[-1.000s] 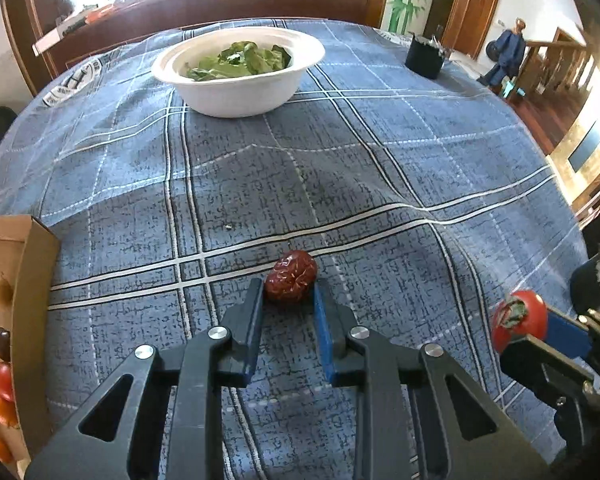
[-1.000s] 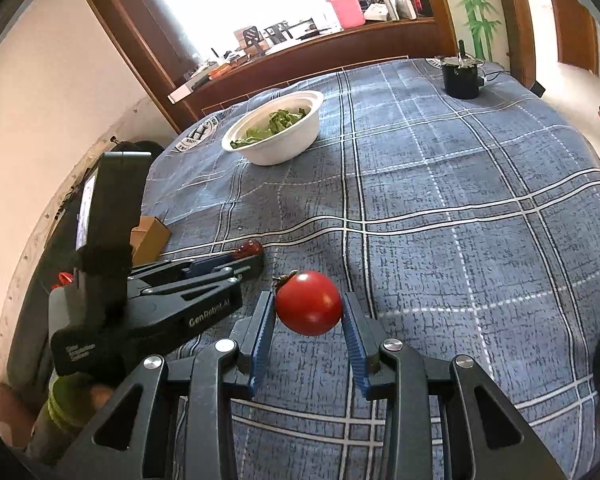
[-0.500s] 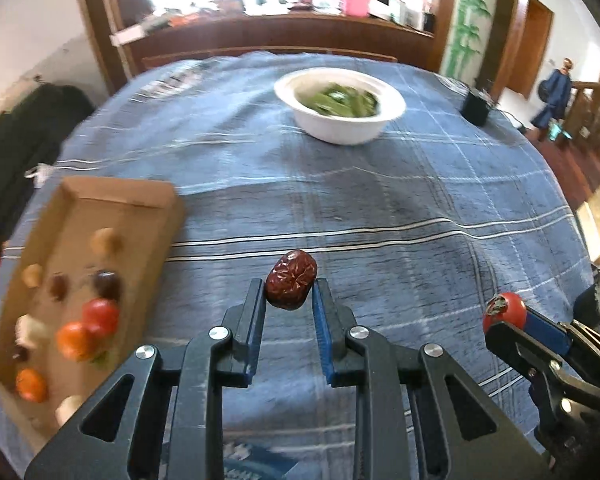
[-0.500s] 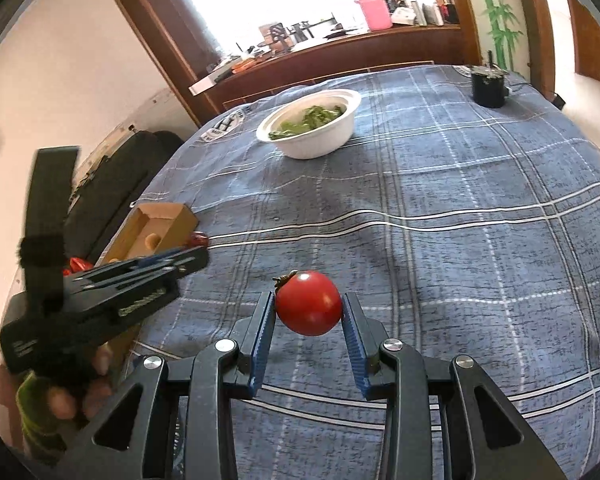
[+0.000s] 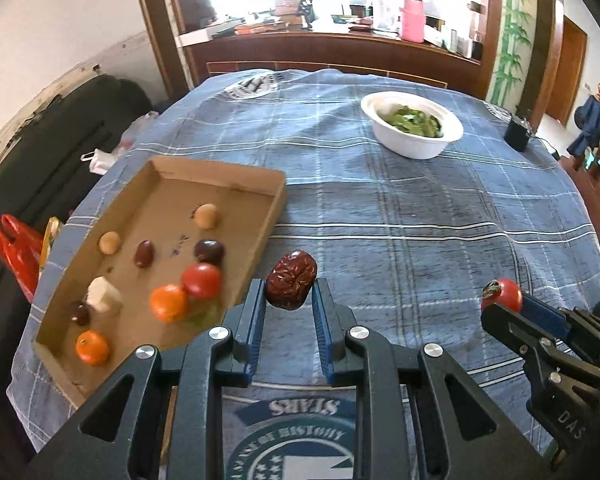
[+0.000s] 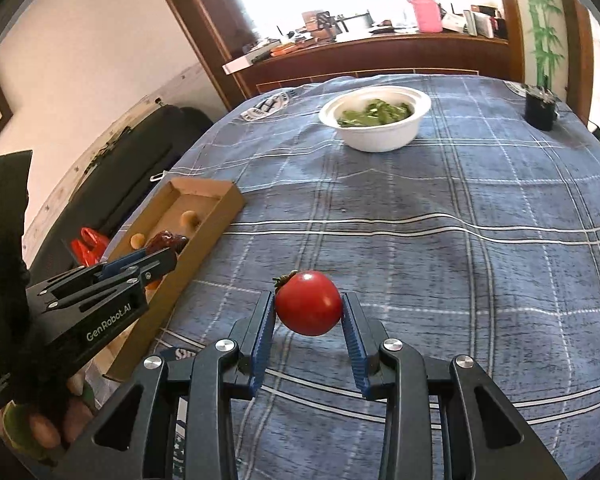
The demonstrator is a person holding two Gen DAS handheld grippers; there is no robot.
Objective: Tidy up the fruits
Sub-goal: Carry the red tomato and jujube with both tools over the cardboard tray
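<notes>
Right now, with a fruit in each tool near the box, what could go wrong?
1. The left tool pinches the wrinkled date only at its fingertips; it might slip out before the box.
2. The fruits in the box crowd its near end, so a dropped date may knock the tomato there.
3. Both tools head the same way; the right tool and its tomato could bump the left one.

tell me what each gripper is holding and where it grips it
The left gripper pinches a wrinkled red date by its sides; the right gripper pinches a tomato across its middle.
</notes>
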